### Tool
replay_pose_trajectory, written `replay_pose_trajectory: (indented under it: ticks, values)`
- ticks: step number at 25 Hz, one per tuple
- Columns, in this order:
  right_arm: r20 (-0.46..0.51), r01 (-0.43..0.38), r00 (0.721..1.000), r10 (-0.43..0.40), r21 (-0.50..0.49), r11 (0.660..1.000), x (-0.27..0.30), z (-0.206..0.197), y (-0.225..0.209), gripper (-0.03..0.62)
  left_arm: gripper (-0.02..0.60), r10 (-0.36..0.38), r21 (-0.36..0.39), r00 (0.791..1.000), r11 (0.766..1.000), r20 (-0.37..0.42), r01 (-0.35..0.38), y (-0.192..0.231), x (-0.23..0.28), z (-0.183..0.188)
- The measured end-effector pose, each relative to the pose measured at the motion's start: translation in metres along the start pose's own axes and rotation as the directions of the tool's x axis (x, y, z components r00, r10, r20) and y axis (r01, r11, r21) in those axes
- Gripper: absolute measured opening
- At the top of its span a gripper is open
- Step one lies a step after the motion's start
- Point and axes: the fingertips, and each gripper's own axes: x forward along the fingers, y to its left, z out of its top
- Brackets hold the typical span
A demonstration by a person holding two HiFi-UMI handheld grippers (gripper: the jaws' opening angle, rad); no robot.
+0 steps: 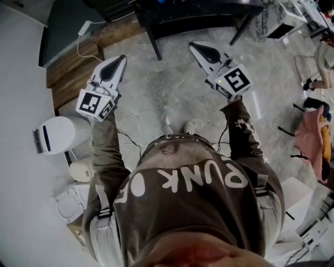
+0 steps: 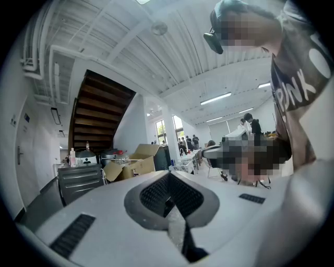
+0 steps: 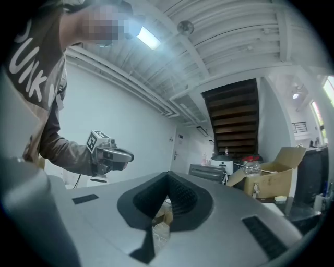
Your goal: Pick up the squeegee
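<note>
No squeegee shows in any view. I stand on a grey marble floor (image 1: 172,88) with both grippers held out level in front of me. My left gripper (image 1: 121,58) is at the left with its jaws together and nothing between them; its own view shows the ribbed pads (image 2: 156,193) meeting at the tip. My right gripper (image 1: 194,46) is at the right, also shut and empty. The right gripper view looks across the room and catches the left gripper (image 3: 112,155) on its brown sleeve.
A dark table (image 1: 198,15) stands straight ahead, with wooden steps (image 1: 73,68) to the left. A white round bin (image 1: 57,134) sits at my left, and cables trail on the floor. Clothes hang at the right (image 1: 313,135). An open cardboard box (image 3: 276,180) lies under a dark staircase (image 3: 232,117).
</note>
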Motion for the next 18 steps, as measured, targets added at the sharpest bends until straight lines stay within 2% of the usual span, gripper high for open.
replay_pose_trajectory:
  ticks: [18]
  values:
    - [0.014, -0.001, 1.000, 0.001, 0.012, 1.000, 0.0021, -0.0011, -0.0022, 0.025, 0.002, 0.000, 0.002, 1.000, 1.000, -0.004, 0.000, 0.0013, 0.0011, -0.0004]
